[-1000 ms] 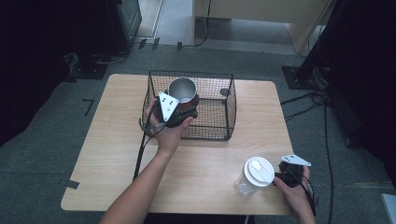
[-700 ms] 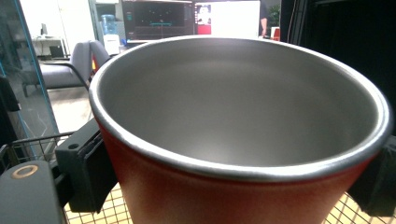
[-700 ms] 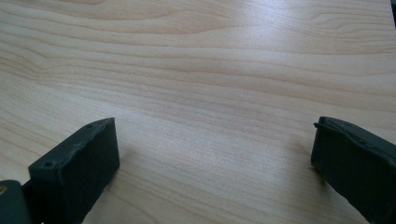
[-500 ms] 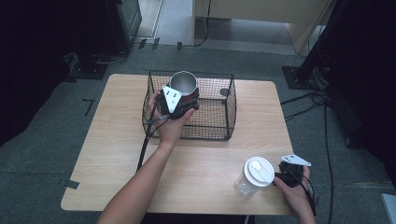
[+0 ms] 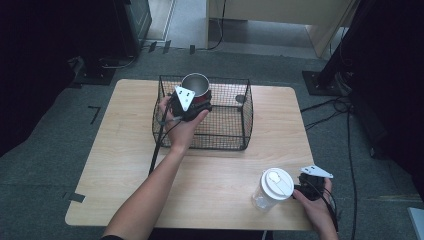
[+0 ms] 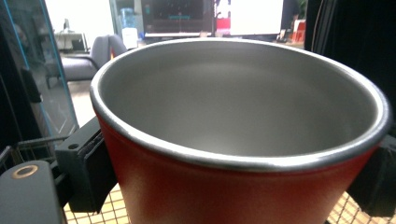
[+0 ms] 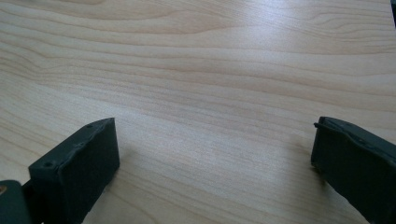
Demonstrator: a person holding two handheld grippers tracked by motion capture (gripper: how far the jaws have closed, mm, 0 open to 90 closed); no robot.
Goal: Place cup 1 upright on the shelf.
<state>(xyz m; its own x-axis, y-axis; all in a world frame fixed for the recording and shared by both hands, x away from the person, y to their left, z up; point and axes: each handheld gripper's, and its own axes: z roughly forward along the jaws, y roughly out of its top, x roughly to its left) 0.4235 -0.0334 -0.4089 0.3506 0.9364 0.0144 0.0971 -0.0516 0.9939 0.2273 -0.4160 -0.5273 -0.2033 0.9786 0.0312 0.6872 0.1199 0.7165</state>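
Mug [image 6: 243, 140], red outside, steel inside, clamped upright between jaws of left gripper [image 5: 192, 102], held at rim height over near-left corner of wire basket [image 5: 235, 142]; side grip leaves mouth clear, likely for lowering in or lifting out. Near table [image 5: 125, 150] edge, right gripper [image 5: 307, 190] rests low with jaws wide apart, holding nothing, just beside clear cup [image 5: 272, 187] with white lid. Small dark object sits in basket's far corner.
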